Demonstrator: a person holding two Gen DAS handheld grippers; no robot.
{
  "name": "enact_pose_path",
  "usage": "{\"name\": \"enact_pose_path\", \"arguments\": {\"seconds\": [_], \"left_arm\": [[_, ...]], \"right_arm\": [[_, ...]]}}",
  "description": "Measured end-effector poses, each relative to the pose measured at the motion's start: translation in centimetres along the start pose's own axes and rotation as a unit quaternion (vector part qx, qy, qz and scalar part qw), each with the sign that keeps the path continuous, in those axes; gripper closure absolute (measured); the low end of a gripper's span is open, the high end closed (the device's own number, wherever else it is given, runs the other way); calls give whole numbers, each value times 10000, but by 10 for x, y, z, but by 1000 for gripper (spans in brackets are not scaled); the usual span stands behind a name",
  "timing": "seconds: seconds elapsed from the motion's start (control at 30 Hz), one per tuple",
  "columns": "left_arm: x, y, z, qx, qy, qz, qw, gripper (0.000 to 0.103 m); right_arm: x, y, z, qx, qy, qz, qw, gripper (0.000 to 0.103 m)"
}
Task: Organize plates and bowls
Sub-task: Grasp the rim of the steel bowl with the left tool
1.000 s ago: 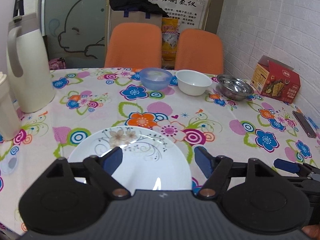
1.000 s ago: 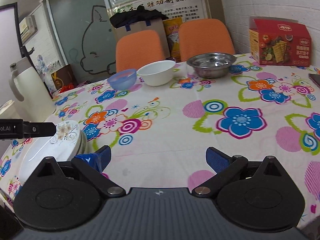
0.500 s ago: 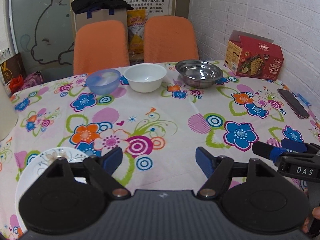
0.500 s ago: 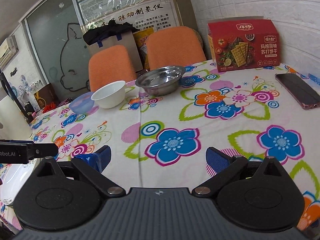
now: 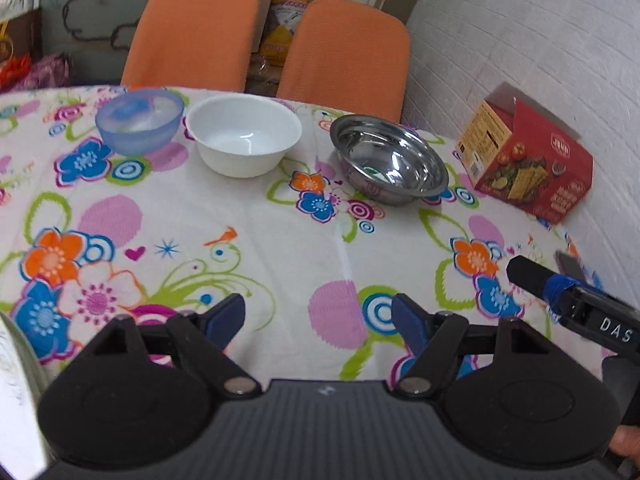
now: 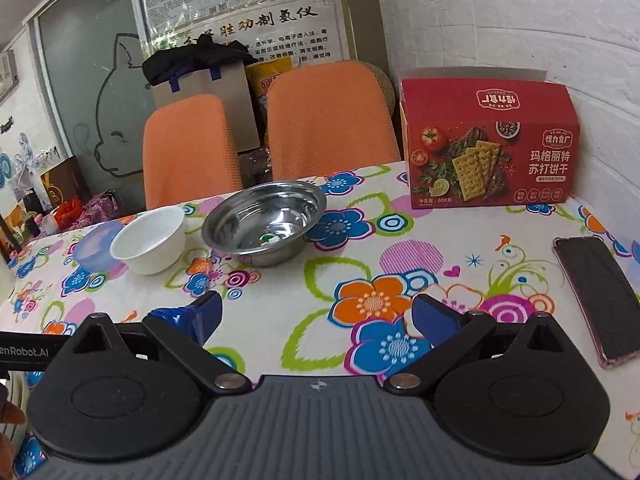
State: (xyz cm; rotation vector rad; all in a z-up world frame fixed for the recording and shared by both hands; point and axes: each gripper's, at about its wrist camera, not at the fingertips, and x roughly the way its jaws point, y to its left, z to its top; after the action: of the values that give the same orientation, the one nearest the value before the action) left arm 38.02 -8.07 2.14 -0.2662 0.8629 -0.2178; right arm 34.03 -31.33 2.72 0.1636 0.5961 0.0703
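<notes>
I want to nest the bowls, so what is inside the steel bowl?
The steel bowl looks empty: only reflections show, including a green-and-white patch low in its basin. The near inner wall is hidden by its rim.

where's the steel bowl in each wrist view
Left wrist: steel bowl upper right of centre, right of the white bowl.
Right wrist: steel bowl centre-left, again right of the white bowl.
Shared landmark: the red cracker box, to the right of it in both.
</notes>
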Motion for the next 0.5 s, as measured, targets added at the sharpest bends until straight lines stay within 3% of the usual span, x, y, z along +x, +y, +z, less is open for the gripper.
{"name": "enact_pose_path", "arguments": {"seconds": [0.17,0.37,0.5], "left_arm": [[38,3,40,-629,-97,-78,9979,29],[87,7,77,-1341,194,-333,9902,29],[117,9,94,-1625,309,-348,9856,29]], "right_arm": [[50,-3,29,32,101,48,9999,14],[126,-5,49,-4,463,-154,9988,14],[156,-3,54,-207,614,-197,9977,14]]}}
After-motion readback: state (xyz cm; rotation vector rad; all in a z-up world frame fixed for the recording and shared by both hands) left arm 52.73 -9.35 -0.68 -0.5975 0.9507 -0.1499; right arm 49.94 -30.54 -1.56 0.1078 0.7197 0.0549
